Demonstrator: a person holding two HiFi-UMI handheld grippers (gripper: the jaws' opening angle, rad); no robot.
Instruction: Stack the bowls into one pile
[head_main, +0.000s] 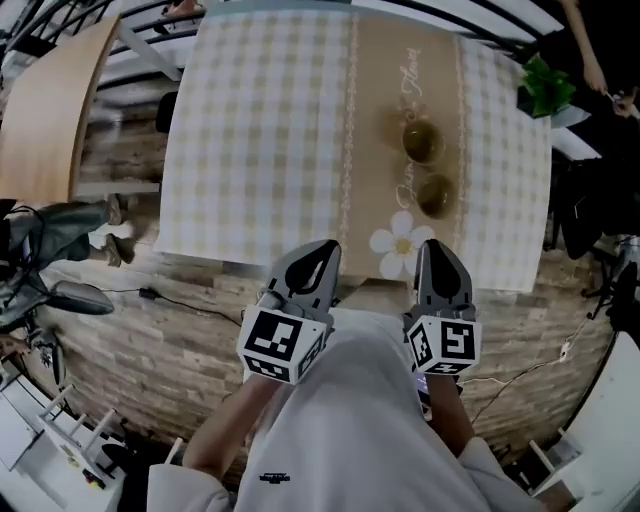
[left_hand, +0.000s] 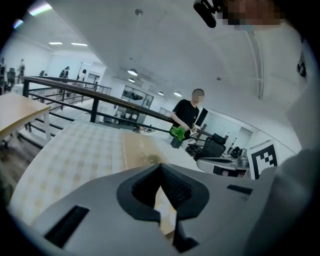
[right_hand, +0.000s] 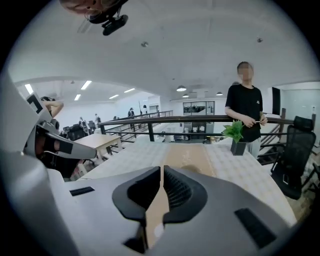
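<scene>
Only the head view shows the task's things: two dark olive bowls sit on the brown runner (head_main: 400, 150) that crosses the checked table (head_main: 250, 120). The far bowl (head_main: 422, 140) is about halfway along the runner and the near bowl (head_main: 435, 193) is just beside it toward the person, the two apart and not stacked. A white daisy (head_main: 400, 243) is printed at the runner's near end. Cursive writing (head_main: 410, 95) runs along the runner past the far bowl, but it is too small and slanted to read. The left gripper (head_main: 330, 246) and right gripper (head_main: 430, 243) are held at the runner's near end, well short of both bowls, each carrying a marker cube (head_main: 283, 343) by the person's body. The gripper views add what the head view lacks. Beyond the runner's far end a person in black (right_hand: 244, 107) stands behind a potted plant (right_hand: 234, 132) (only the plant's leaves reach the head view's corner), with a dark railing (right_hand: 165, 120) behind. In these views the left gripper's own jaws meet at the tips with nothing between them, and the right gripper's jaws stand together but for a thin slit, likewise empty. The bowls cannot be made out clearly past either pair.
</scene>
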